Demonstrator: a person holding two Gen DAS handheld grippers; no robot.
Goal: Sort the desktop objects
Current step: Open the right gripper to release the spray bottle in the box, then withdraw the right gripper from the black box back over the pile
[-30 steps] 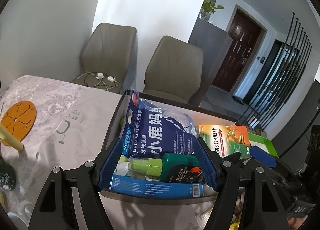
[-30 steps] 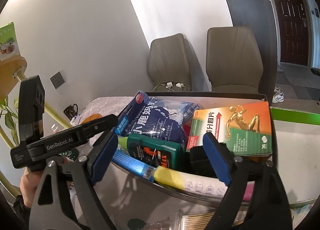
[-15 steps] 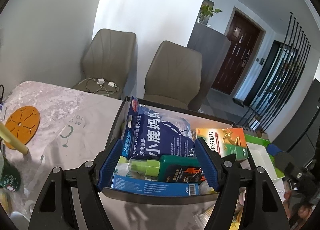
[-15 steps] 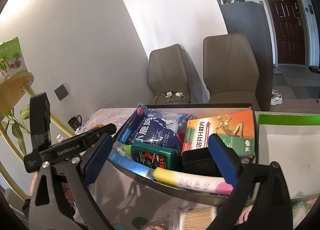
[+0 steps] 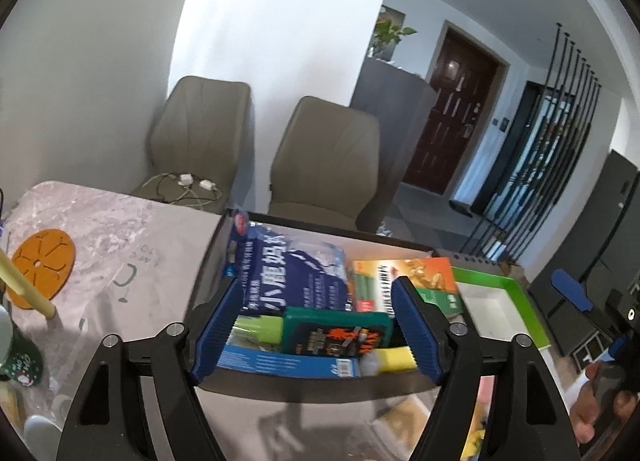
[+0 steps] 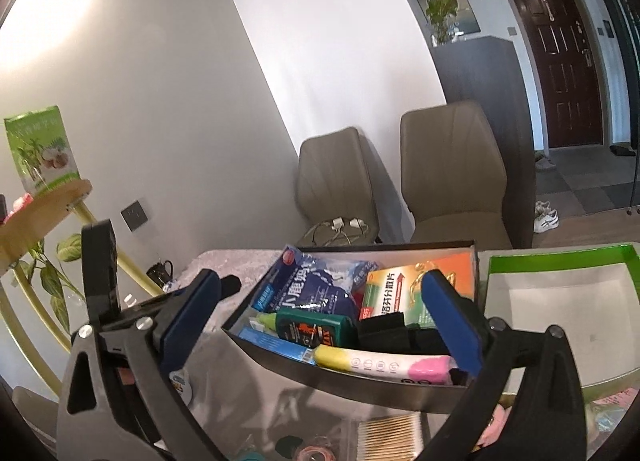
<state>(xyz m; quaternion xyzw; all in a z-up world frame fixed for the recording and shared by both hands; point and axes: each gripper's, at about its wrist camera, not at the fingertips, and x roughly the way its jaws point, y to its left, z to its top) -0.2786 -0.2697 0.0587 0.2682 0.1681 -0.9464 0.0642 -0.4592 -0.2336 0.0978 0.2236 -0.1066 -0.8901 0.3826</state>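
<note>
Both grippers, left gripper (image 5: 316,331) and right gripper (image 6: 320,325), hovered with fingers opening and empty above a packed dark box (image 6: 360,381) on the table (image 5: 120,253).

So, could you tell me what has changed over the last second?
Both grippers have backed up and away from the dark box, which now looks smaller. The right gripper has opened wide and holds nothing; the left gripper's jaws are opening, also empty. The green bottle, blue floss bag and orange medicine box lie unchanged inside.
</note>
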